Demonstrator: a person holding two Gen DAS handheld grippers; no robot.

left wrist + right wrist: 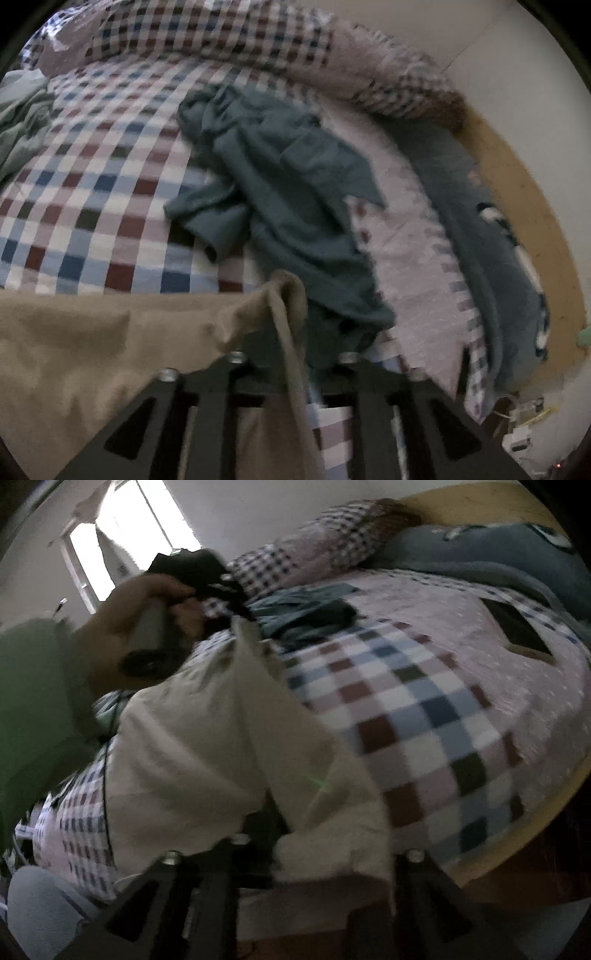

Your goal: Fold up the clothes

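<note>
left gripper [291, 288]: beige cloth [92, 332] being clamped | right gripper [280, 834]: same cloth being gripped | teal shirt [280, 192] lying at 12 o'clock

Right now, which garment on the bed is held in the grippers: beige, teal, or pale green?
The beige cloth garment: both grippers pinch it. The crumpled teal garment and pale green garment lie loose on the checked bedspread.
</note>
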